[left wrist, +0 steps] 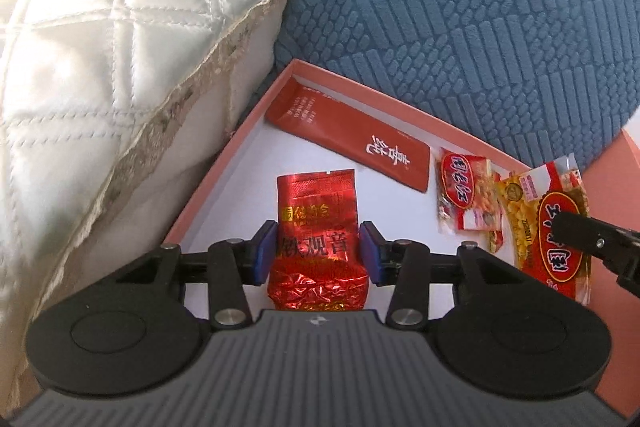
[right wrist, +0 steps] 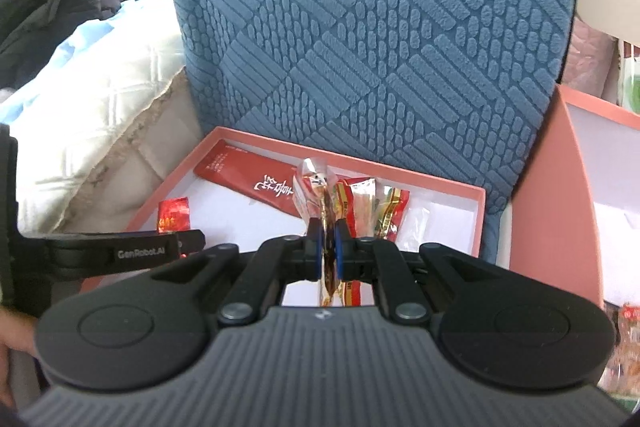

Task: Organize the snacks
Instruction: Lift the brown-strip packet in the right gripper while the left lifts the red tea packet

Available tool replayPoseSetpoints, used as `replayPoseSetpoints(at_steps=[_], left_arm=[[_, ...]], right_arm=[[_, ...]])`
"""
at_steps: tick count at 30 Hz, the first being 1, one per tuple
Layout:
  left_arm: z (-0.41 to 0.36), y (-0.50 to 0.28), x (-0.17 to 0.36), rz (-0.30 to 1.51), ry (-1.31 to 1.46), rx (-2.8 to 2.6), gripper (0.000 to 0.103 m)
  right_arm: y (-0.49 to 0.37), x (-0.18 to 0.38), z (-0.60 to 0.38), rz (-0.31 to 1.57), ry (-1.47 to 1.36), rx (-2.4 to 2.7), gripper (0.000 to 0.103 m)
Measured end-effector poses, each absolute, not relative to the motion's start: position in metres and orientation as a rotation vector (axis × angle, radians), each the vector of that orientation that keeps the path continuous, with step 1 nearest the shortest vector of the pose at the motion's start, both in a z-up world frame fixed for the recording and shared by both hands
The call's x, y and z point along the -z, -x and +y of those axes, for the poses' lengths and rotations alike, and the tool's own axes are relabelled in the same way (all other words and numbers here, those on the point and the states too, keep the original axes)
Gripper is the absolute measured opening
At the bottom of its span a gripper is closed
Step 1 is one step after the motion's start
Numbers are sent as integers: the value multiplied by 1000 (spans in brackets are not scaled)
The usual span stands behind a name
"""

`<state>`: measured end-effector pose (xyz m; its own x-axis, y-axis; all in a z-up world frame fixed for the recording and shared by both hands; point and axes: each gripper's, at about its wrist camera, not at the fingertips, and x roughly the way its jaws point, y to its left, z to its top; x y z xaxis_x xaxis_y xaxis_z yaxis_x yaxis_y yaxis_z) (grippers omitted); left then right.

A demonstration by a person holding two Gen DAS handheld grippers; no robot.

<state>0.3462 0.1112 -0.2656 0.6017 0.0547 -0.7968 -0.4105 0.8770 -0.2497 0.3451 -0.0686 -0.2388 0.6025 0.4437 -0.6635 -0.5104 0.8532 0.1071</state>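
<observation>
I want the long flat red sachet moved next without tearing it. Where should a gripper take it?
The long red sachet lies flat along the back wall of the pink box. Probably grip its free near end, coming from above, fingers across the narrow width; the far end sits in the corner.
</observation>
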Motion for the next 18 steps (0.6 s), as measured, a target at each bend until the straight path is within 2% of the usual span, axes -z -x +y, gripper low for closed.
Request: replayPoseSetpoints(at_steps=[18], left_arm=[[83, -302, 242, 834, 457, -214, 48]], right_arm=[[-292, 229, -91, 707, 78, -531, 9]])
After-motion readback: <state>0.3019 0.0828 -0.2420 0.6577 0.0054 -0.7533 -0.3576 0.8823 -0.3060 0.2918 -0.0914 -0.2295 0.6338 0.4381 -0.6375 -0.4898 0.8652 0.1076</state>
